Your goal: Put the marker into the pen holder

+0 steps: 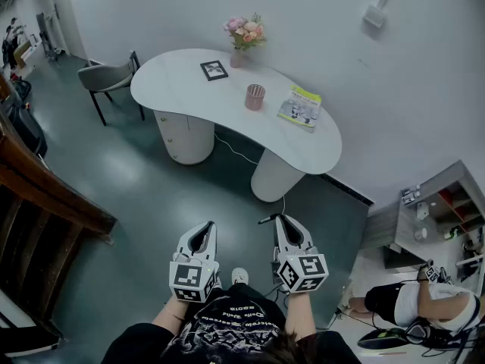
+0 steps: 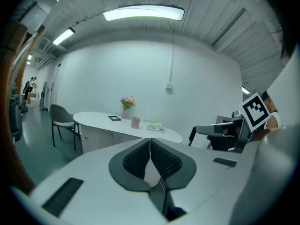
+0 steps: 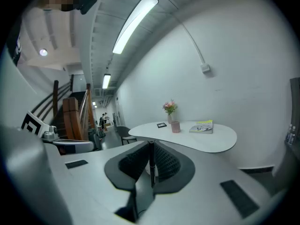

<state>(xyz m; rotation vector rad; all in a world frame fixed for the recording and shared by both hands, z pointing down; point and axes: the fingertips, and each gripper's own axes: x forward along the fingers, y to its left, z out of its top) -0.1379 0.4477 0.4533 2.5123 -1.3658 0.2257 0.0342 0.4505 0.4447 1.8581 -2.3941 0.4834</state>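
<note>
**Marker clamped in right gripper, pen holder well apart on the table**

Both grippers were held low in front of the person in the head view, side by side above the grey floor (image 1: pixel 151 196), pointing towards a white curved table (image 1: pixel 182 89) and well apart from it. The right gripper (image 1: pixel 282 223) had its jaws closed on a slim black marker (image 3: pixel 151 162). The marker stood upright between the pads in the right gripper view, and one end poked out beside the jaw tips in the head view. The left gripper (image 2: pixel 150 142) had its jaws pressed together with nothing between them.

On the table stood the pink pen holder (image 1: pixel 255 97), upright and near the middle. A vase of pink flowers (image 1: pixel 244 33) stood behind it by the wall, a small dark picture frame (image 1: pixel 214 70) lay to its left and a yellow-green magazine (image 1: pixel 300 107) to its right. A grey chair (image 1: pixel 106 77) stood at the table's left end.
</note>
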